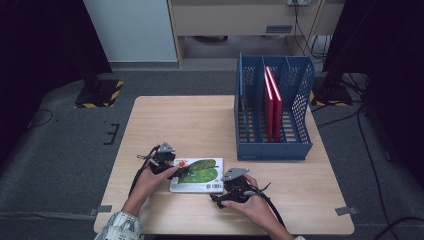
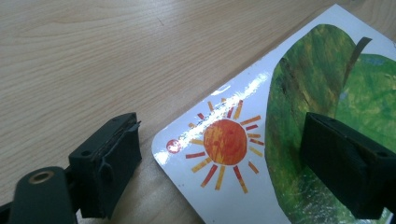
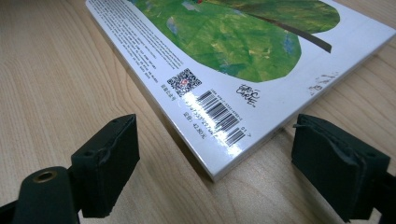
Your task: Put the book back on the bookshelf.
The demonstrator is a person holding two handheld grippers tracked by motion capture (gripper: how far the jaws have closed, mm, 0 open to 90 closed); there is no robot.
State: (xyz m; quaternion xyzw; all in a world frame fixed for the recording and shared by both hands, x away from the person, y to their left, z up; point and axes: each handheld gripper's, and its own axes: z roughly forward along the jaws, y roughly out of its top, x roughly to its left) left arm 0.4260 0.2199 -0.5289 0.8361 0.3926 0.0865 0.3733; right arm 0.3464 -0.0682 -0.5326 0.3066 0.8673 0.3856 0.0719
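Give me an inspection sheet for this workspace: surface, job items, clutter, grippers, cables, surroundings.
Surface: light wooden table, bare apart from the items below.
Job's things: picture book lying flat near the front edge; blue file rack at the back right holding red books upright.
Clutter: nothing seen.
Grippers: left gripper open, one jaw over the book's sun corner; right gripper open, straddling the barcode corner, pads clear.
Cables: black cable trailing from the right gripper.
Surroundings: grey floor, striped stand base.
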